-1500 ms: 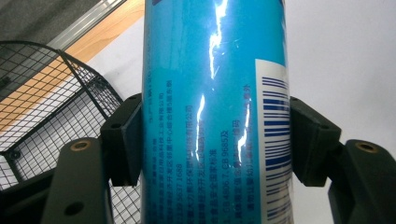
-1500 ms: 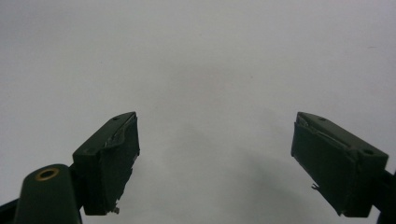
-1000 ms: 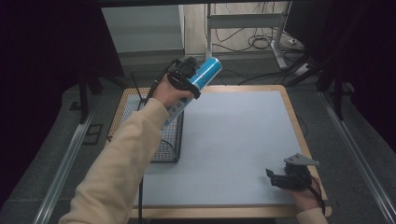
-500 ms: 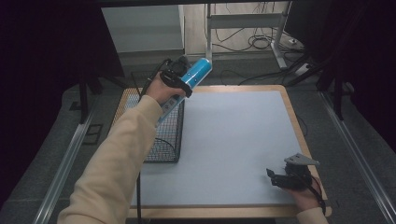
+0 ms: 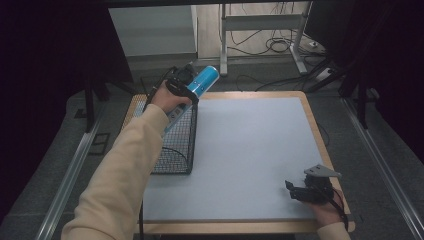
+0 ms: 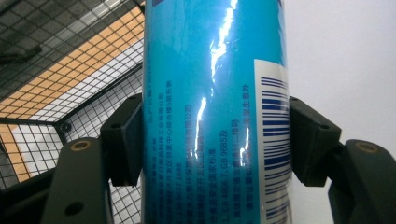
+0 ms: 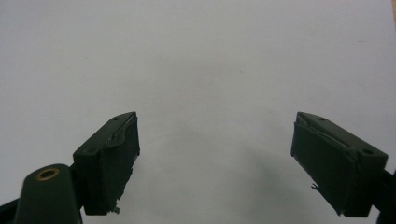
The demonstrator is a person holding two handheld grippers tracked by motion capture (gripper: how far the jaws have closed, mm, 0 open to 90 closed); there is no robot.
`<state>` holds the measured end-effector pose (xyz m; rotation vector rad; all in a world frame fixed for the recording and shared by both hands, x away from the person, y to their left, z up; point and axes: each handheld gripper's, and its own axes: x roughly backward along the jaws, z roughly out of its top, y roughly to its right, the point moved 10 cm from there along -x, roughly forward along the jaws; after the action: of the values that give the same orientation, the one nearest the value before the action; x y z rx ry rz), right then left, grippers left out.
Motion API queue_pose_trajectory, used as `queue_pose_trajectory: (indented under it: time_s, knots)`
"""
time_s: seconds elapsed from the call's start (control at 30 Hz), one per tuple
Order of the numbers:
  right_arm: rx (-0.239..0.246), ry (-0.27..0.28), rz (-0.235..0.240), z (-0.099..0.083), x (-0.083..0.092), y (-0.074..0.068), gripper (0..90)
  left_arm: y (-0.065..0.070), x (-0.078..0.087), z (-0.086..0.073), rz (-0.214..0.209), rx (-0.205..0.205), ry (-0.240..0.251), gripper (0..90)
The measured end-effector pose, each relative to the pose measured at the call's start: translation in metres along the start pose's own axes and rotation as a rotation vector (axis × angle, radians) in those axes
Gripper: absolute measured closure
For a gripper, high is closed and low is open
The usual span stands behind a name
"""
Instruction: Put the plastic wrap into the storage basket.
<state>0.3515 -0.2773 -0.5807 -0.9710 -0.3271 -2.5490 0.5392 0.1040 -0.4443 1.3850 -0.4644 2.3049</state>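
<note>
Left tongs pinch the blue can above the wire basket — presumably for placing inside. Right tongs rest spread on the counter — idle.

Cream long sleeve — black two-jaw tools, brass-ringed screws, grey three-cornered plate.

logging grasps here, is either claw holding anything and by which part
The left claw holds a blue can, its jaws clamped on opposite sides of the can's cylindrical body, over the wire basket. The right claw is open and holds nothing.
</note>
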Motion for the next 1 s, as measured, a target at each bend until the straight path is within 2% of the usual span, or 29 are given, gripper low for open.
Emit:
queue_pose_trajectory:
  time_s: [0.5,0.7,0.97,1.0]
  knots:
    - [0.003,-0.004,-0.003,-0.001,-0.001,-0.001,15.7,-0.018,-0.020,-0.015,0.002,0.025,-0.020,31.4]
    - [0.003,-0.003,-0.004,-0.001,-0.001,-0.001,15.7,-0.023,-0.034,-0.022,0.012,0.037,-0.049,31.3]
    - [-0.003,-0.003,-0.006,-0.001,-0.001,0.001,16.0,-0.026,-0.045,-0.028,0.003,0.041,-0.067,31.3]
    - [-0.002,-0.003,-0.006,-0.001,-0.001,0.000,16.0,-0.028,-0.047,-0.029,0.007,0.030,-0.069,31.3]
